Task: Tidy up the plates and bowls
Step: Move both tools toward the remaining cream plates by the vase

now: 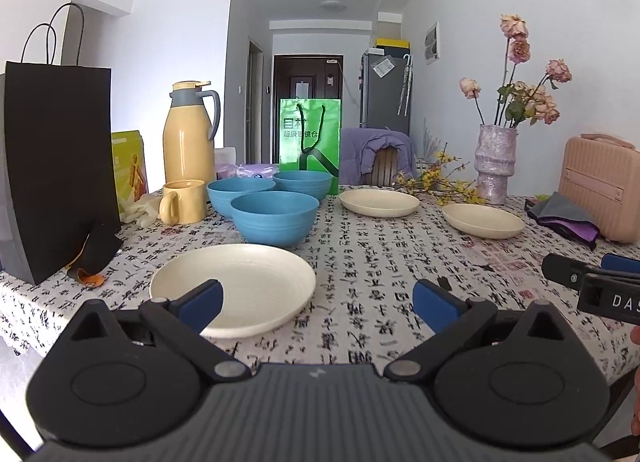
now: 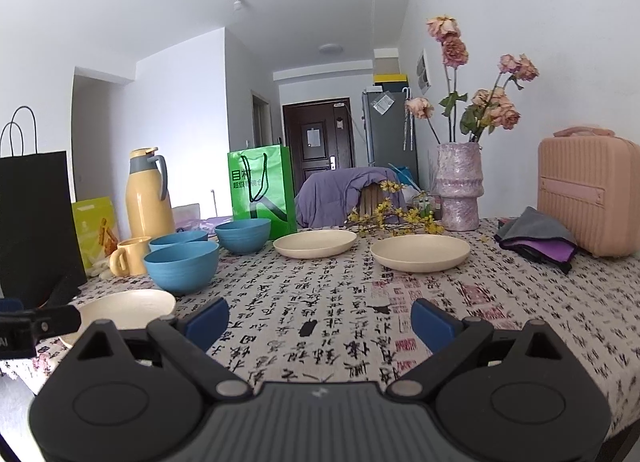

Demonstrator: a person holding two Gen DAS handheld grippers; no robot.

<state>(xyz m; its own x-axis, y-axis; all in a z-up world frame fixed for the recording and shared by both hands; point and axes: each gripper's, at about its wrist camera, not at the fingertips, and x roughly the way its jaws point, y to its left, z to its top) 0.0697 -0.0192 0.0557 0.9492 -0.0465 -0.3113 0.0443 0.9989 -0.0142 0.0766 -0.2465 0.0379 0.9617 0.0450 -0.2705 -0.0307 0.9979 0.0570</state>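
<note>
Both hand-held grippers empty, fingers spread: left hand-held gripper point(image 1: 316, 302) over near cream plate point(image 1: 234, 288); right hand-held gripper point(image 2: 320, 322) above bare table point(image 2: 320, 294). Three blue bowls point(image 1: 274, 218) clustered, possibly touching. Two more plates point(image 2: 420, 253) further back.

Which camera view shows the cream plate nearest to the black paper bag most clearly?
The left wrist view. There the nearest cream plate fills the foreground, almost whole, with only the left gripper's finger over its near rim. The right wrist view shows only part of it, low at the left, behind gripper parts.

Bright, even daylight, soft shadows, sharp focus, strong fisheye bending at edges.
</note>
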